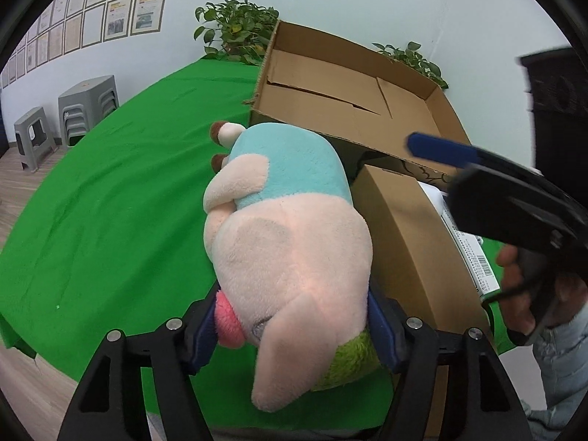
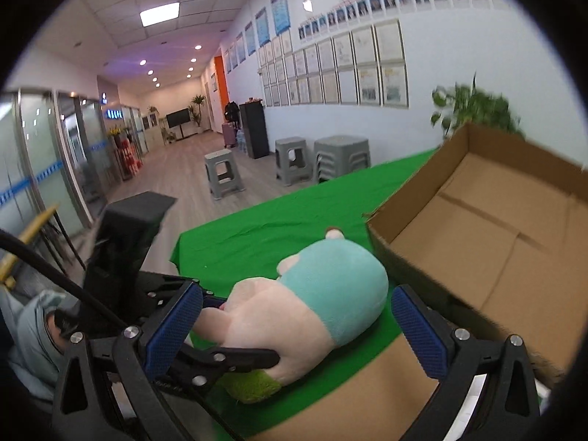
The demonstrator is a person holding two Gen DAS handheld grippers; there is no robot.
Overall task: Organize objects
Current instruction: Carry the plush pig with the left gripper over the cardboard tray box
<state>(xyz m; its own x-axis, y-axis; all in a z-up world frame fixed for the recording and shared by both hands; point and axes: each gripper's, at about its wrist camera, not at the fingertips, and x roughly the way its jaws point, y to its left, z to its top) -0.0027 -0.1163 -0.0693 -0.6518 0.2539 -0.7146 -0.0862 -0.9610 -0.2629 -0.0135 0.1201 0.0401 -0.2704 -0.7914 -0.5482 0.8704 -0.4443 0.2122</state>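
Beside the open box (image 1: 352,110), on green cloth (image 1: 110,202), lies the plush pig (image 1: 290,242). Left gripper (image 1: 294,323) clasps its head, pads pressing both sides; right gripper (image 2: 297,323) stands wide, empty. Plush judged light, soft, compressible: best held across the firm head. Face hidden; green part (image 1: 349,364) unclear; carton (image 1: 411,242) cut off.

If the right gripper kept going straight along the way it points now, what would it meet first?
Most likely the plush pig, which lies directly ahead between the open fingers of the right gripper. The open cardboard box sits farther back and to the right; depth is hard to judge here.
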